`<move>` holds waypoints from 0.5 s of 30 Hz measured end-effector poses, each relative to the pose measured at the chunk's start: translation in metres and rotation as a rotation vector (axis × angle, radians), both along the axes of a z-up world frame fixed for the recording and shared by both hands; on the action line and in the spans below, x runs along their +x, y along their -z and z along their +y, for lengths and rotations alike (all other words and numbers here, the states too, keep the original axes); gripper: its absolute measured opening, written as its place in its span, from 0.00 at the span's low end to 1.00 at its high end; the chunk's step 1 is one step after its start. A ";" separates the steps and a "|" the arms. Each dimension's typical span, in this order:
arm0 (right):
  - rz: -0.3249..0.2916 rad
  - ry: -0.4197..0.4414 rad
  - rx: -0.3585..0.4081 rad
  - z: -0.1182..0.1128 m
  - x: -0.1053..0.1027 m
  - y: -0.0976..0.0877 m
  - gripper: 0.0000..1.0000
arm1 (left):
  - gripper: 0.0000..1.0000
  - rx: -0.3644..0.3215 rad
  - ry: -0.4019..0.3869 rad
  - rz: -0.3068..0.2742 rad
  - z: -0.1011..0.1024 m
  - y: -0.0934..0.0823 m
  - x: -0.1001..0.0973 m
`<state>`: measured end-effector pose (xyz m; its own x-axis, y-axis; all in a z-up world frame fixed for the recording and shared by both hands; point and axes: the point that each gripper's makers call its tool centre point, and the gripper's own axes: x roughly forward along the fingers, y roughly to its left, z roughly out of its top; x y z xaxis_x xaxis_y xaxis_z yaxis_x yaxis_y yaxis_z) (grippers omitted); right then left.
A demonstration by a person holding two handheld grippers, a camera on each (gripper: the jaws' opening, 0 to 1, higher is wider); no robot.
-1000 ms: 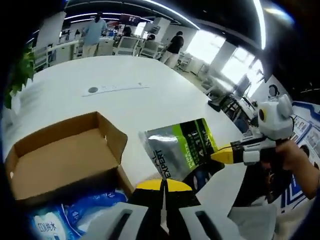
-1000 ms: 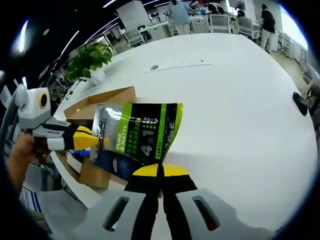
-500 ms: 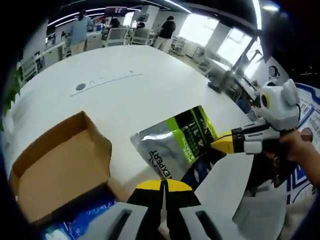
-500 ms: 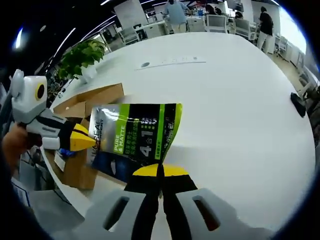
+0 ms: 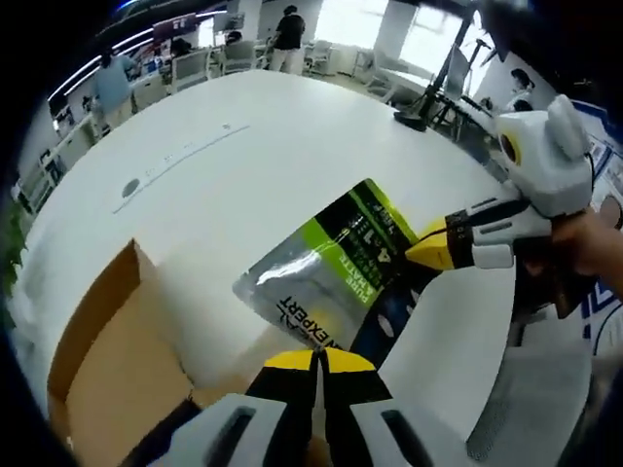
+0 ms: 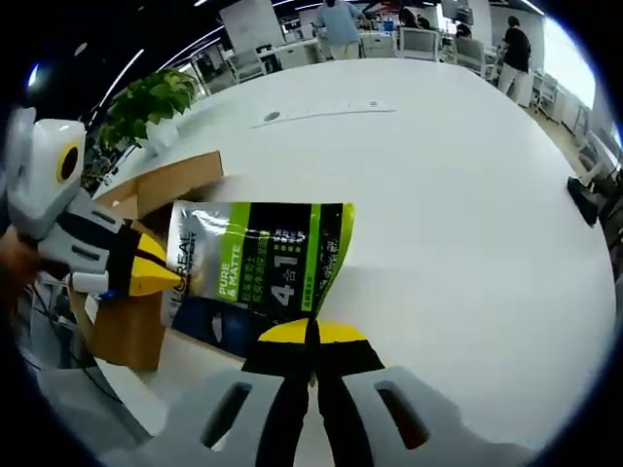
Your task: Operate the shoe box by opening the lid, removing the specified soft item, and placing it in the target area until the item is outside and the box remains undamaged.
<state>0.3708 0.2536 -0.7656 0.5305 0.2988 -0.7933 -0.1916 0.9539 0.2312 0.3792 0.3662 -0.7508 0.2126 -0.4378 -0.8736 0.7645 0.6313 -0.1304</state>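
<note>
Pouch (image 6: 258,268) farther from shoe box (image 6: 146,263)

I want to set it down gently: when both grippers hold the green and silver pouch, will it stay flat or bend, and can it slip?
The pouch looks like thin glossy film, so it probably sags once one gripper lets go. The right gripper and the left gripper pinch opposite edges, which likely keeps it spread. Its shiny surface may slip under a light pinch. It seems light.
</note>
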 end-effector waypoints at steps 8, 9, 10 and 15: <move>-0.003 0.001 0.000 -0.002 0.003 0.010 0.00 | 0.01 0.090 0.082 -0.028 -0.003 0.016 0.001; -0.008 0.000 0.003 -0.002 0.004 0.011 0.00 | 0.01 0.105 0.096 -0.035 -0.002 0.018 0.003; -0.009 -0.001 0.003 -0.002 0.004 0.011 0.00 | 0.01 0.108 0.099 -0.037 -0.002 0.018 0.003; -0.027 -0.032 -0.021 -0.001 0.006 0.018 0.00 | 0.01 0.134 0.126 -0.046 -0.002 0.024 0.004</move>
<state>0.3770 0.2530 -0.7834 0.5419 0.2997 -0.7852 -0.2280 0.9517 0.2058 0.3836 0.3639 -0.7753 0.2043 -0.3437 -0.9166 0.8416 0.5399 -0.0148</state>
